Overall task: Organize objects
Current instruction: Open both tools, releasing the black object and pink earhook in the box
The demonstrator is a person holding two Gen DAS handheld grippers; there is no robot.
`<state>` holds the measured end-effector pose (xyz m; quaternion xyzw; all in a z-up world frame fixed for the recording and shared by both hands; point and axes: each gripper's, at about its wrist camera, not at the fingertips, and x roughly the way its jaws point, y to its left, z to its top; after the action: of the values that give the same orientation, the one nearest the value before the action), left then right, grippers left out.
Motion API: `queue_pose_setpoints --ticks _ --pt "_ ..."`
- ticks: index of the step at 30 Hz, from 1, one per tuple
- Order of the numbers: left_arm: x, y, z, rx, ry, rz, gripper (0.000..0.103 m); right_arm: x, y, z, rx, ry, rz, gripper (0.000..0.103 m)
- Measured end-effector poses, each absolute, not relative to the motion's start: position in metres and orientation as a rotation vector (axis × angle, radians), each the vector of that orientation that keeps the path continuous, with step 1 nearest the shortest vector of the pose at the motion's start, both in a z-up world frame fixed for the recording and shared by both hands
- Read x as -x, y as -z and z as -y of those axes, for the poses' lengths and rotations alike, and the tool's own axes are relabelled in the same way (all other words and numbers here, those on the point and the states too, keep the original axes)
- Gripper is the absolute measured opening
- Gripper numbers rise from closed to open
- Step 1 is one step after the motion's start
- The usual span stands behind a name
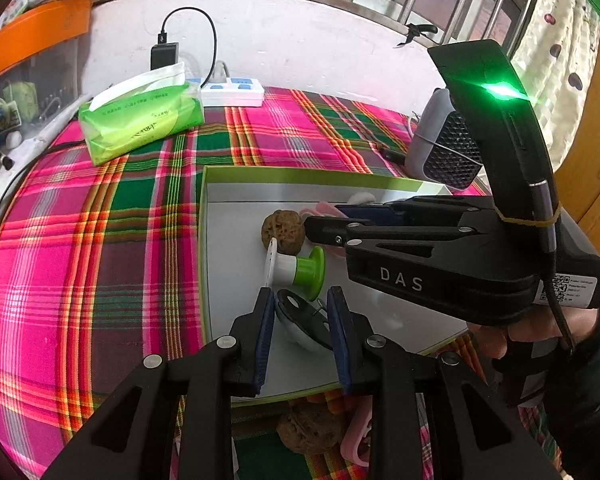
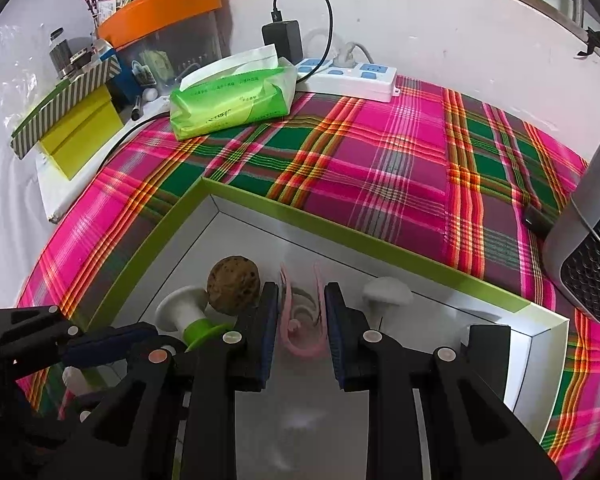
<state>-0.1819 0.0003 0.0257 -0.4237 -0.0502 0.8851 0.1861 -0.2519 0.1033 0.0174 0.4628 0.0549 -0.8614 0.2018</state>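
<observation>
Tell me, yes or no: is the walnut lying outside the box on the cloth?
No, the walnut rests inside the box.

We can read the white letters "DAS" on the black side of the right tool (image 1: 320, 228). The print on the green tissue pack (image 1: 140, 120) is too small for us to read.

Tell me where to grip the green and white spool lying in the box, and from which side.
Grip the spool on its narrow middle barrel, coming down from above with the jaws across it. It lies on its side in the box, so the wide green and white end discs would stop it sliding out lengthwise. The walnut touches the white end, so avoid that end.
</observation>
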Motion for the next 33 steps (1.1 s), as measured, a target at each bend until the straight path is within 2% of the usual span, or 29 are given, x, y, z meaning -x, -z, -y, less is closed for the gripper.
queue_pose_setpoints --ticks 8,15,19,33 --pt "0.182 -0.024 -0.002 1.201 -2.482 0.137 0.027 0.252 -0.018 -0.103 -1.296 2.418 -0.162 0.025" --pt "0.177 -0.026 -0.003 1.194 -2.478 0.137 0.035 0.246 -0.026 -0.107 -1.273 2.445 -0.129 0.041" --pt "0.171 -0.031 0.001 1.178 -2.490 0.153 0.039 0.237 -0.033 -0.109 -1.245 2.472 -0.132 0.043" --pt "0.142 -0.048 0.023 1.123 -2.526 0.206 0.042 0.193 -0.058 -0.124 -1.158 2.556 -0.072 0.045"
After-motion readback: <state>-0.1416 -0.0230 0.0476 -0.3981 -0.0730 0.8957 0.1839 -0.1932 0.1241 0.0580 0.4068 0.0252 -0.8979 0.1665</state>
